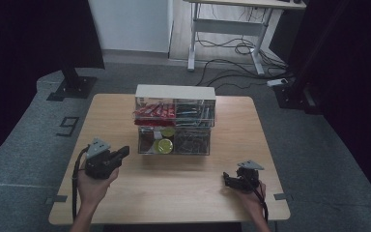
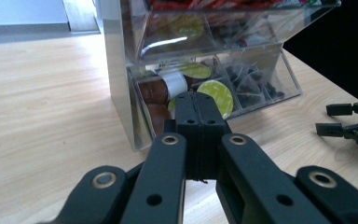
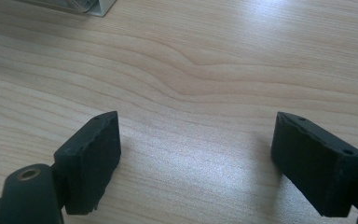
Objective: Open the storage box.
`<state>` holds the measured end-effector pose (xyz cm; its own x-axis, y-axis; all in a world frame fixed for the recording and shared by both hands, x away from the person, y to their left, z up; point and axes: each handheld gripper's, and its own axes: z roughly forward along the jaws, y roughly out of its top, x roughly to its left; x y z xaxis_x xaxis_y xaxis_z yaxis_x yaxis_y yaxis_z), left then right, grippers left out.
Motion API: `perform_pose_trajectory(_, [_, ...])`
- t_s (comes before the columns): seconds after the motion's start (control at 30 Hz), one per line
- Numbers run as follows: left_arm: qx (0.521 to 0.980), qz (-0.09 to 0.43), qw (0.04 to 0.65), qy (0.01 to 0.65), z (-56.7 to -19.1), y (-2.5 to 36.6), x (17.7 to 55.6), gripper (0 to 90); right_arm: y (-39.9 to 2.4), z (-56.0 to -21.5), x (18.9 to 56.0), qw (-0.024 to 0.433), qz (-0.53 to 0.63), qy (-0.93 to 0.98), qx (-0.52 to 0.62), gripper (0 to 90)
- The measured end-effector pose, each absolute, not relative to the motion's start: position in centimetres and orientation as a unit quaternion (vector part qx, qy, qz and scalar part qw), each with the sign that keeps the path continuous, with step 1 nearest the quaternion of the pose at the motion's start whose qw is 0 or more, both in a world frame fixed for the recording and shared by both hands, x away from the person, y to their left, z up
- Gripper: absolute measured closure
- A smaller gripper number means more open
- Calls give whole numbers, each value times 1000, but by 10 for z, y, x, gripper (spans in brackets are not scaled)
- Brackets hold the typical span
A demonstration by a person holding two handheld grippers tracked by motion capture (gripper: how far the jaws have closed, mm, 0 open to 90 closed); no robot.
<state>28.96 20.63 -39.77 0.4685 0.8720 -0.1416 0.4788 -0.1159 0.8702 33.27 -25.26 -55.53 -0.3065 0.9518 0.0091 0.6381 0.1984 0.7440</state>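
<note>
High view shows a clear plastic organizer standing near the middle of a wooden table, with two tiers under a white top. Its upper tier holds red wrapped bars on the left and darker packets on the right. Its lower tier holds round coffee pods on the left, some with yellow-green lids, and dark sachets on the right.

Seen in the left gripper view, the lower tier's left compartment contains brown pods, a white-sided pod and green-lidded pods; the right compartment holds the dark sachets.

The left gripper sits just in front of the organizer's left end, pointing toward the lower tier. Its jaws are pressed together with nothing between them, their tips close to the pod compartment's front wall; whether they touch it cannot be told.

The right gripper rests well in front of the organizer's right end, low over bare wood. Its jaws stand wide apart and empty, with only a corner of the organizer above them.
</note>
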Motion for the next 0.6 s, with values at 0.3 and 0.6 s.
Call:
perform_pose_trajectory(0.3, [720,211,474,461,-386,199,294,900,-252,-555,333,237,331,737,539,158])
perform_pose_trajectory(0.6, [720,206,480,457,-379,194,301,900,-252,-555,332,238,333,739,536,173])
